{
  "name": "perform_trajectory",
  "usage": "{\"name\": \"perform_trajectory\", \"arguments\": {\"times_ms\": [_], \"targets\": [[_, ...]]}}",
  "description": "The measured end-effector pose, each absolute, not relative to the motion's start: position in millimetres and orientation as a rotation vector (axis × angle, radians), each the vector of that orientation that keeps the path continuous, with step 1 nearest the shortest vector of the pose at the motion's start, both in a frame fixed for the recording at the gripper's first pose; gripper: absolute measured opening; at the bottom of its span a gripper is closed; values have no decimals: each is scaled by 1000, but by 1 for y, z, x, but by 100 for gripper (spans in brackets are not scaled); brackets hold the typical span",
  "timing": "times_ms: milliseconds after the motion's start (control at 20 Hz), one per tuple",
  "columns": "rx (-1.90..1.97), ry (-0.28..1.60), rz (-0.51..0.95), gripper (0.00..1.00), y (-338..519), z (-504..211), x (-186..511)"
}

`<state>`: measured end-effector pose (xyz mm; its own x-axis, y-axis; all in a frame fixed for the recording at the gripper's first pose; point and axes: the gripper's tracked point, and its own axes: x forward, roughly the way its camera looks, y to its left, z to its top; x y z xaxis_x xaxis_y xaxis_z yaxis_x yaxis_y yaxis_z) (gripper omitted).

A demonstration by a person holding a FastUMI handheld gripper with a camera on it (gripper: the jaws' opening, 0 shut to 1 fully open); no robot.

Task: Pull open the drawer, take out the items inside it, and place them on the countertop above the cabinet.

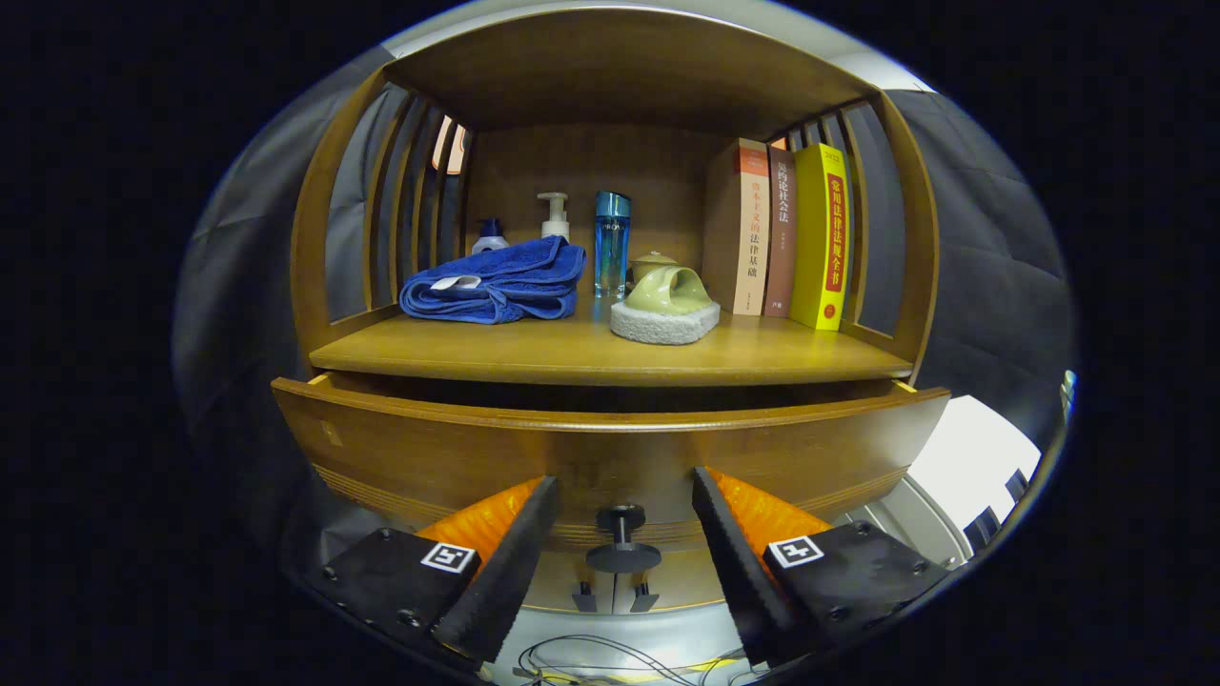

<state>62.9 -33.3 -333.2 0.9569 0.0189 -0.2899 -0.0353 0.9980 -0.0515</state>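
warm brown wood on the drawer (pixel 610 448), low in the frame's centre, front panel curved by the lens, grooved lines along its lower part. pulled slightly out, a dark gap showing between its top edge and the countertop (pixel 610 357) above. contents hidden. dark round knob (pixel 621 538) on a short stem, lower centre of the front panel. gripper (pixel 624 500) at the bottom of the frame, fingers spread wide on either side of the knob, touching nothing. up on the countertop, mid-frame: folded blue towel (pixel 496 284) to the left, white pump bottle (pixel 555 217) and a smaller bottle (pixel 489 234) behind it, tall blue glass bottle (pixel 612 243) at centre, pale green ceramic piece (pixel 670 291) on a white pad (pixel 664 324), lidded green pot (pixel 651 262) just behind. three upright books (pixel 786 233) at right, touching one another, yellow one outermost.
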Motion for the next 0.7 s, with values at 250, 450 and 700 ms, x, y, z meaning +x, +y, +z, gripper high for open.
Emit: {"name": "perform_trajectory", "arguments": {"times_ms": [250,450,700], "targets": [[-63,300,32,96,-19,-339,87],[-65,308,50,96,-13,-344,91],[-47,287,52,96,-13,-308,92]]}}
